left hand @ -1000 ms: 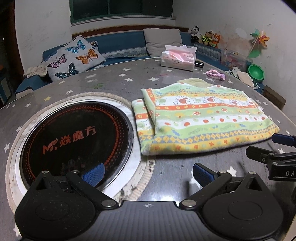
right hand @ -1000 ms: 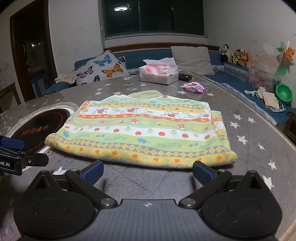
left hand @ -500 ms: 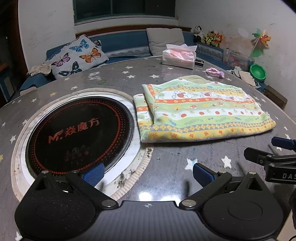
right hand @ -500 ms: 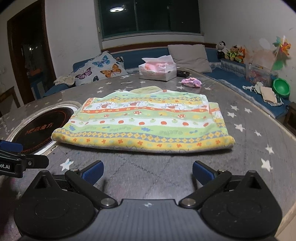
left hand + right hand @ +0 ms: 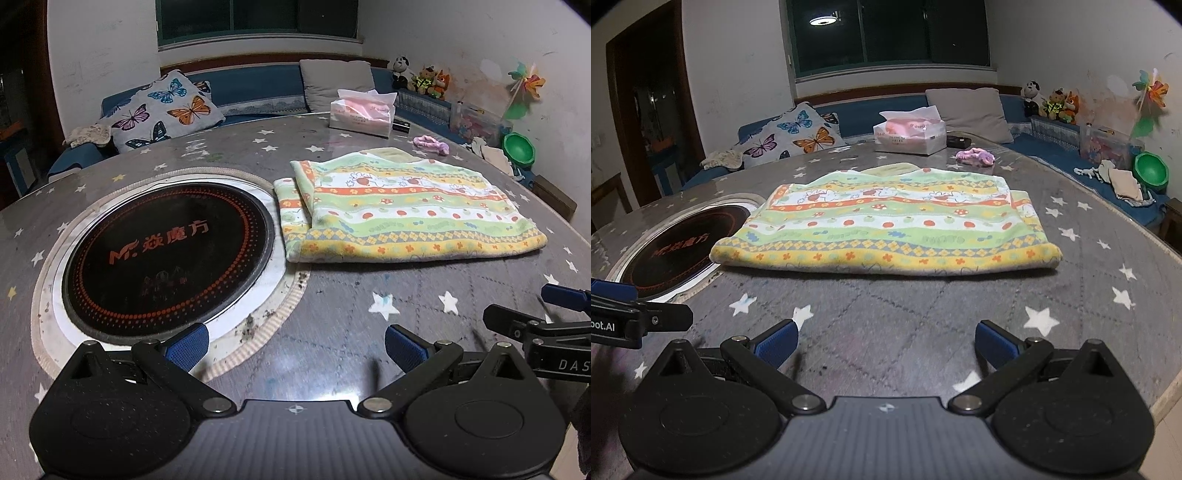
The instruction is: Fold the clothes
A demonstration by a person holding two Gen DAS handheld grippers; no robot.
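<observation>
A folded green, yellow and orange striped garment (image 5: 402,214) lies flat on the round grey star-patterned table (image 5: 332,314); it also shows in the right wrist view (image 5: 886,229). My left gripper (image 5: 295,345) is open and empty, near the table's front edge, well short of the garment. My right gripper (image 5: 884,343) is open and empty, in front of the garment's near hem. The right gripper's side shows at the right of the left wrist view (image 5: 546,325). The left gripper's side shows at the left of the right wrist view (image 5: 628,317).
A black round cooktop (image 5: 166,258) is set into the table left of the garment. A tissue box (image 5: 364,114) and a pink cloth scrap (image 5: 430,142) lie at the far side. A blue sofa with cushions (image 5: 166,107) stands behind.
Both grippers have drawn back from the garment toward the table's near edge and risen slightly. The garment lies unmoved. Both stay open.
</observation>
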